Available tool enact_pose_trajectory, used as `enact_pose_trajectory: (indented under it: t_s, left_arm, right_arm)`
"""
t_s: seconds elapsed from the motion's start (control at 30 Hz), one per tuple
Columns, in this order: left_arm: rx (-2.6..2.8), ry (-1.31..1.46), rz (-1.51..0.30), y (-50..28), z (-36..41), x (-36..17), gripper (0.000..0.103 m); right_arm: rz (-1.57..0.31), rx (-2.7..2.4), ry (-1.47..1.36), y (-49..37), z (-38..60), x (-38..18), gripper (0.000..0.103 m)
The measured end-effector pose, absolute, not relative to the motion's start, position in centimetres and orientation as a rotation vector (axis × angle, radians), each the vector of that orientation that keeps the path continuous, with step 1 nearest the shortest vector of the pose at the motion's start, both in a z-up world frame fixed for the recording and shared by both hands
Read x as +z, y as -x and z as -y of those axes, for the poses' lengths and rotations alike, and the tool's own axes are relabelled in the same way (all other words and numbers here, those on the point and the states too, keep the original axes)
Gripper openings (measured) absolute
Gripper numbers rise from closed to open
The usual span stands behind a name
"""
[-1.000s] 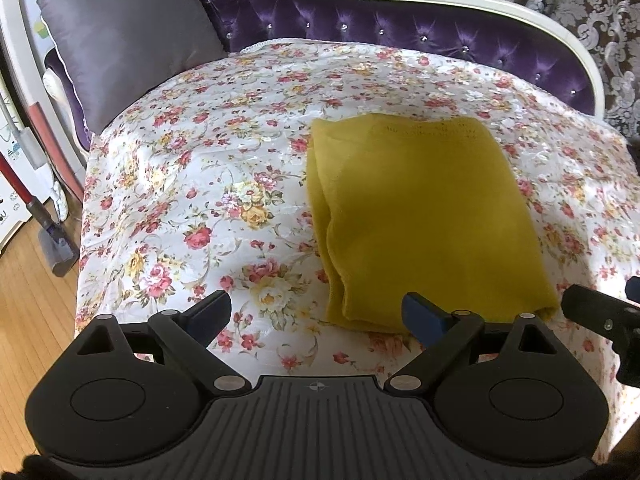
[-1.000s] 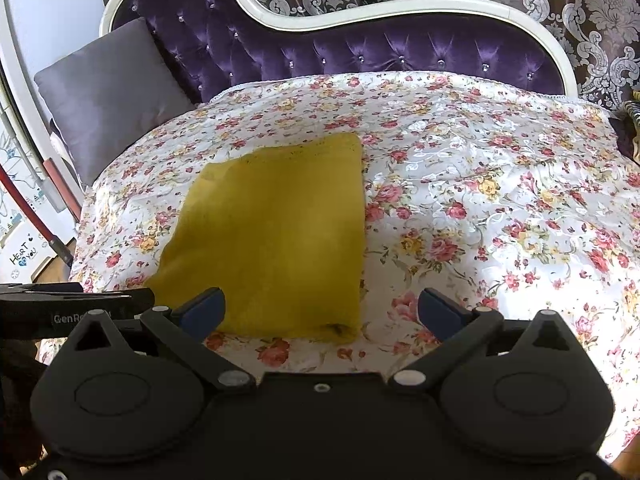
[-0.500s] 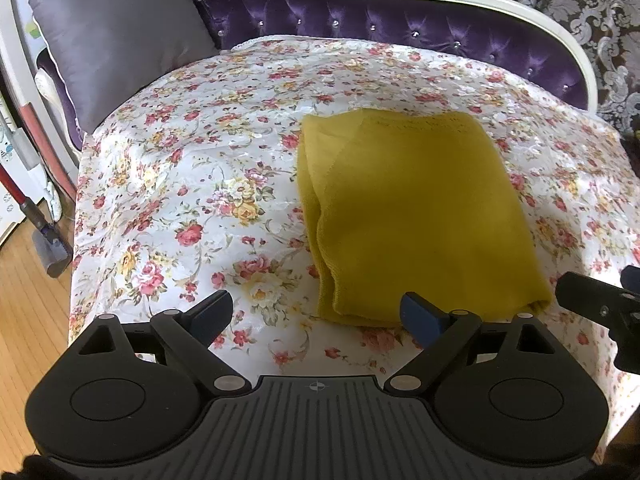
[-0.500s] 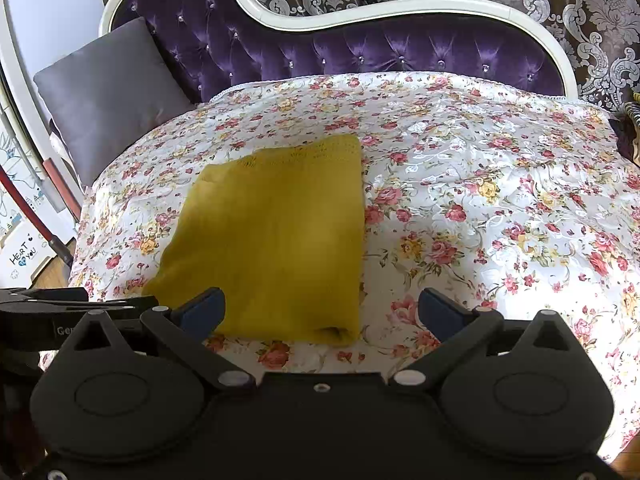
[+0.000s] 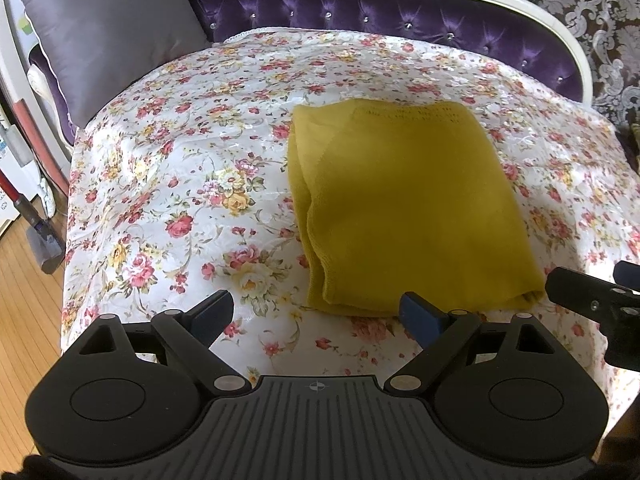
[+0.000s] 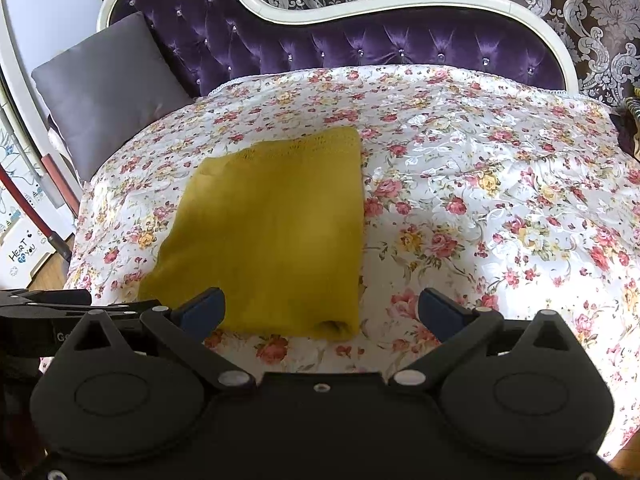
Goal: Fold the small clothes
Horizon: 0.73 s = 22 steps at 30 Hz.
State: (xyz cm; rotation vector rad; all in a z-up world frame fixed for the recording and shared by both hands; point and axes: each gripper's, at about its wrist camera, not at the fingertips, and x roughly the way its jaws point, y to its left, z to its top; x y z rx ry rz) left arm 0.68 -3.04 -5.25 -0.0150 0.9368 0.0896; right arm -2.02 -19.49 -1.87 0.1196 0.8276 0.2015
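We are holding both grippers, left (image 5: 316, 312) and right (image 6: 322, 308), spread and empty just short of the folded cloth (image 5: 404, 208) lying on the bedspread (image 5: 180, 184); any further fold, we judge, is calling for pinching its near edge.

Folded mustard-yellow knit garment (image 5: 404, 208): lies flat on the floral bedspread (image 5: 180, 184), layered edges at its left side. Left hand-held gripper (image 5: 320, 314): jaws spread wide, empty, poised just before the garment's near edge; right blue pad overlaps that edge in view. Grey cushion (image 5: 108, 28): far left, against purple tufted headboard (image 5: 400, 12). Second hand-held gripper (image 5: 592, 300): partly visible, right edge. Wooden floor (image 5: 24, 300): lower left.
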Motion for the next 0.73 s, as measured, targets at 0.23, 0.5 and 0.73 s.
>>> enact_pose_trajectory:
  t_s: [0.23,0.5,0.73]
  left_arm:
    - [0.087,0.017,-0.94,-0.72,3.01,-5.29,0.09]
    - [0.085,0.013,-0.946,-0.7,3.15,-5.47,0.09]
    - [0.073,0.006,-0.95,-0.84,3.32,-5.7,0.09]
  right_arm:
    - [-0.836,0.207,-0.124,1.95,19.61,-2.03,0.102]
    - [-0.846,0.213,-0.128,1.91,19.63,-2.31,0.102]
    - [-0.858,0.212,-0.135,1.69,19.62,-2.62,0.102]
